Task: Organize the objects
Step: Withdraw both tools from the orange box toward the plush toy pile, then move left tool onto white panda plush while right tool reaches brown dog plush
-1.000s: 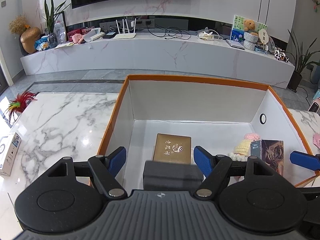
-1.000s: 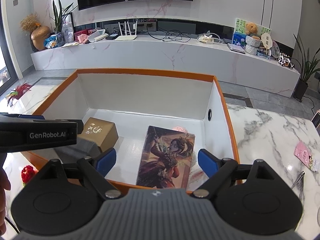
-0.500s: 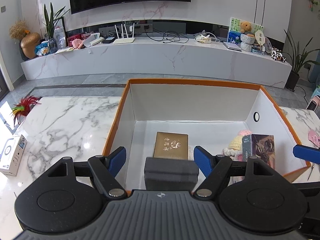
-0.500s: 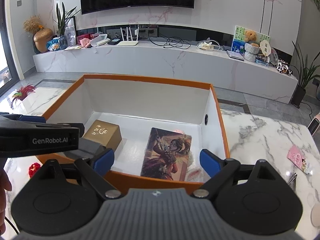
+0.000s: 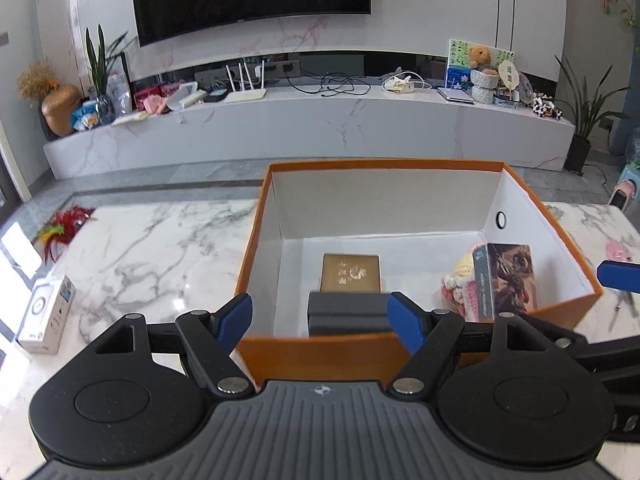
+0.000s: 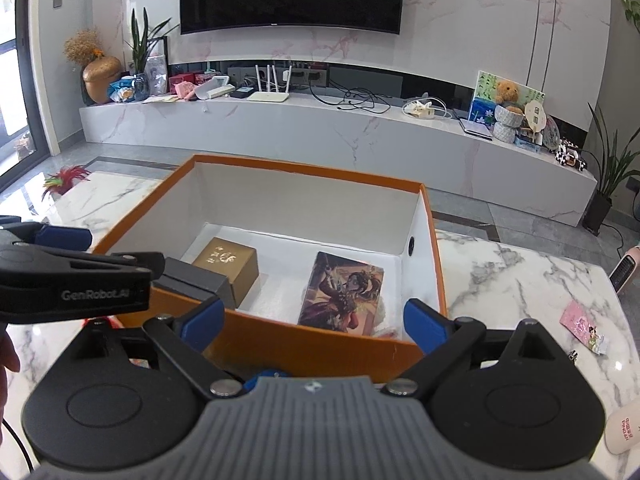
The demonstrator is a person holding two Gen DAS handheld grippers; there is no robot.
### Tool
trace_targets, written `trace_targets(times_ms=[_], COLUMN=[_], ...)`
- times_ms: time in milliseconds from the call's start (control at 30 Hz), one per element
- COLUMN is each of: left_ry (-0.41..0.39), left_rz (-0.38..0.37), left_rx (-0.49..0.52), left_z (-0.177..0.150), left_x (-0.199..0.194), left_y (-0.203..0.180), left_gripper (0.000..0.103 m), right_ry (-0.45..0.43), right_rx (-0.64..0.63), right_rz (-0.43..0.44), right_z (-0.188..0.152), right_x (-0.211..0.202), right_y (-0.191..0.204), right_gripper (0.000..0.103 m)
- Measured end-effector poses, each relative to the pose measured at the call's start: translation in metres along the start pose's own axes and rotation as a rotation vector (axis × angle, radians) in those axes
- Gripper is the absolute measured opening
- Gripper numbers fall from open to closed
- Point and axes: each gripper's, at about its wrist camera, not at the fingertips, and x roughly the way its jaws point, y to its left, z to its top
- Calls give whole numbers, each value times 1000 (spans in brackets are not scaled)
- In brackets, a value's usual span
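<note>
An orange box with white inside (image 5: 384, 166) (image 6: 312, 346) stands on the marble table. In it lie a gold box (image 5: 351, 273) (image 6: 228, 261), a dark grey box (image 5: 348, 314) (image 6: 192, 280), a picture box (image 5: 508, 280) (image 6: 344, 292) and a knitted pink and yellow toy (image 5: 460, 280). My left gripper (image 5: 320, 322) is open and empty, just outside the box's near wall. My right gripper (image 6: 312, 320) is open and empty, also outside the near wall.
On the table left of the box are a white carton (image 5: 48, 314) and a red feather toy (image 5: 66, 222). To the right are a pink card (image 6: 582, 324), a small metal item (image 6: 572, 356) and a white object (image 6: 624, 428). A low TV shelf stands behind.
Both grippers have drawn back and up from inside the box to outside its near wall. Both stay open. The objects in the box have not moved.
</note>
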Motion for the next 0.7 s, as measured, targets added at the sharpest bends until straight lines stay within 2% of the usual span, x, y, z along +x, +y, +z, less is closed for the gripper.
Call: trace_targets(times_ms=[200, 300, 467, 700], left_ry=[-10, 7, 54, 169], left_rz=[1, -16, -90, -203], left_rx=[-47, -118, -232, -332], left_z=[-14, -24, -56, -82], left_x=[-25, -36, -46, -30], left_y=[25, 38, 40, 14], left_gripper=[88, 88, 88, 88], right_ry=[9, 11, 29, 32], right_rx=[-19, 16, 127, 152], right_rz=[-17, -30, -16, -14], right_z=[-17, -31, -61, -83], right_x=[-21, -34, -51, -67], right_y=[-6, -16, -34, -45], right_gripper=[97, 97, 97, 98])
